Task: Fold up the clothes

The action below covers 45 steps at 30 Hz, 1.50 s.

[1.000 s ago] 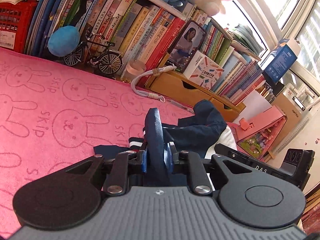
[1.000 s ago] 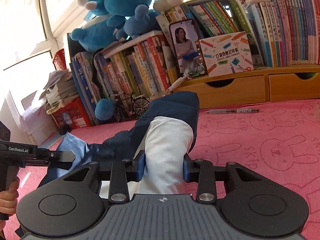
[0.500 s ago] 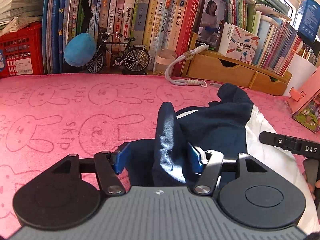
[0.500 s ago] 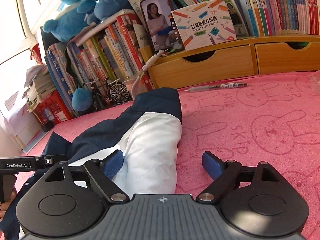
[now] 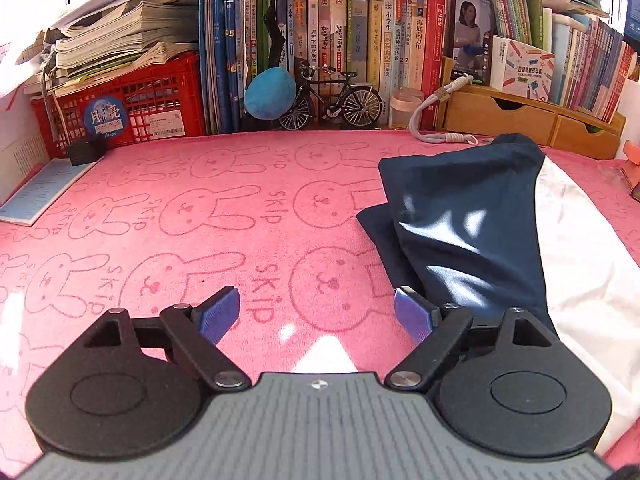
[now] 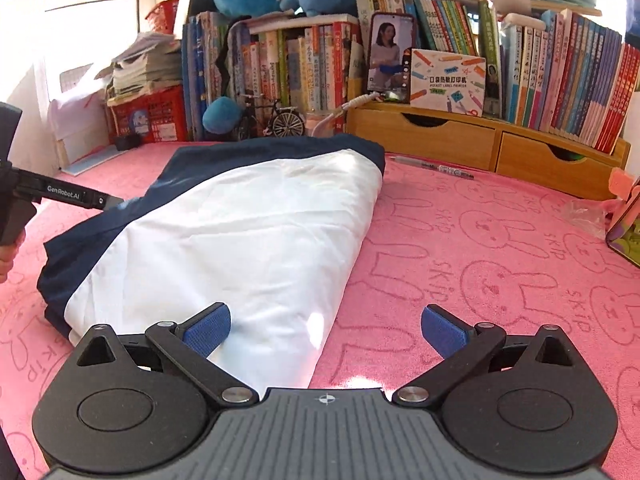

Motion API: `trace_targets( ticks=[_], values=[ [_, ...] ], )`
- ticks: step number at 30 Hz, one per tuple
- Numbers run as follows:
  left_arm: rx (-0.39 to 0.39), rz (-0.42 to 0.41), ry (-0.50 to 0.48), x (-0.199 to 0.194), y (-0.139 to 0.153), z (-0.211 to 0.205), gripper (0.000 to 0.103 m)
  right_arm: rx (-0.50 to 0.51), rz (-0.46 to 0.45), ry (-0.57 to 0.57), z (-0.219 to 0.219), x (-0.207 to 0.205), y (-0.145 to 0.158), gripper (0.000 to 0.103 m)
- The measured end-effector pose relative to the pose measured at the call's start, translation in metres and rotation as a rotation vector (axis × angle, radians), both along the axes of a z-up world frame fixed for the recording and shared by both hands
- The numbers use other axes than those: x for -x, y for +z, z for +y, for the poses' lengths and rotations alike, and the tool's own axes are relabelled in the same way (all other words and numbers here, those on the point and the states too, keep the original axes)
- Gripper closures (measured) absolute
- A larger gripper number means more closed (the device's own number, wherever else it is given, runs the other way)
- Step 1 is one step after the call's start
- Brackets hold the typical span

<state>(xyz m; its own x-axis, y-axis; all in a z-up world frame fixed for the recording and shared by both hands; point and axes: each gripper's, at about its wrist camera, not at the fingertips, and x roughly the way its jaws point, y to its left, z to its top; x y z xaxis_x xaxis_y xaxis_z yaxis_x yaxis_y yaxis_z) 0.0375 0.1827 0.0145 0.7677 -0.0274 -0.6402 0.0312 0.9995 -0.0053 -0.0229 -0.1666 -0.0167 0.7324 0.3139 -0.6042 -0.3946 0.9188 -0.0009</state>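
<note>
**Both grippers let go of the folded garment**

Pink cloth [image 5: 224, 208] printed with rabbits covers the whole work surface, and behind it stand rows of books, a red crate [image 5: 124, 108] and a small model bicycle [image 5: 332, 100]. On this cloth lies the garment [image 6: 240, 236], navy blue on one side and white on the other. It is laid over itself into a long wedge shape, its narrow end towards the bicycle and the wooden drawers [image 6: 480, 144].

The left gripper [image 5: 316, 312] has its jaws spread wide with only bare pink cloth between them; its right pad stands just beside the navy edge of the garment but does not press it. The right gripper [image 6: 324, 324] is also wide open. The near white corner of the garment lies between its jaws, next to the left pad, and no pad squeezes it. Both pairs of jaws have just been opening, so I judge that one fold is now laid down and released.

Several things stay unclear. The near end of the garment is hidden under both gripper bodies, and sunlight washes out the white fabric, so perhaps some creases cannot be seen. What kind of garment it is I cannot tell. In the right wrist view the left tool and a hand [image 6: 8, 248] are cut off by the edge.
</note>
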Motion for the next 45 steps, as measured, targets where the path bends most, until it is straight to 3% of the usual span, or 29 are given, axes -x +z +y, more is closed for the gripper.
trace_targets(
  ticks=[4, 9, 12, 17, 22, 24, 29, 38, 45],
  values=[
    [-0.014, -0.03, -0.057, 0.042, 0.007, -0.018, 0.002, 0.078, -0.008, 0.063, 0.016, 0.03, -0.002, 0.0],
    [-0.184, -0.06, -0.079, 0.077, -0.001, -0.05, 0.0, 0.135, 0.03, 0.077, 0.036, 0.057, -0.012, 0.0],
    [-0.23, -0.069, -0.099, 0.092, -0.003, -0.061, 0.0, 0.101, 0.037, 0.05, 0.035, 0.068, -0.014, 0.0],
    [-0.194, -0.1, -0.152, 0.114, 0.005, -0.069, 0.0, -0.001, 0.084, -0.007, 0.02, 0.074, -0.017, 0.0],
    [-0.099, -0.09, -0.238, 0.132, 0.012, -0.082, 0.0, 0.009, 0.054, -0.025, 0.021, 0.081, -0.018, 0.0],
    [-0.098, -0.085, -0.258, 0.133, 0.008, -0.09, 0.0, 0.011, 0.057, -0.034, 0.022, 0.082, -0.017, 0.0],
    [-0.126, -0.044, -0.253, 0.129, -0.008, -0.102, 0.0, 0.025, 0.071, -0.045, 0.023, 0.089, -0.014, 0.0],
    [-0.035, 0.079, -0.205, 0.111, -0.034, -0.089, 0.0, 0.058, 0.078, -0.104, -0.003, 0.122, -0.005, 0.0],
    [-0.021, 0.05, -0.2, 0.112, -0.041, -0.089, 0.0, 0.075, 0.046, -0.129, -0.001, 0.118, -0.009, 0.0]
  ],
)
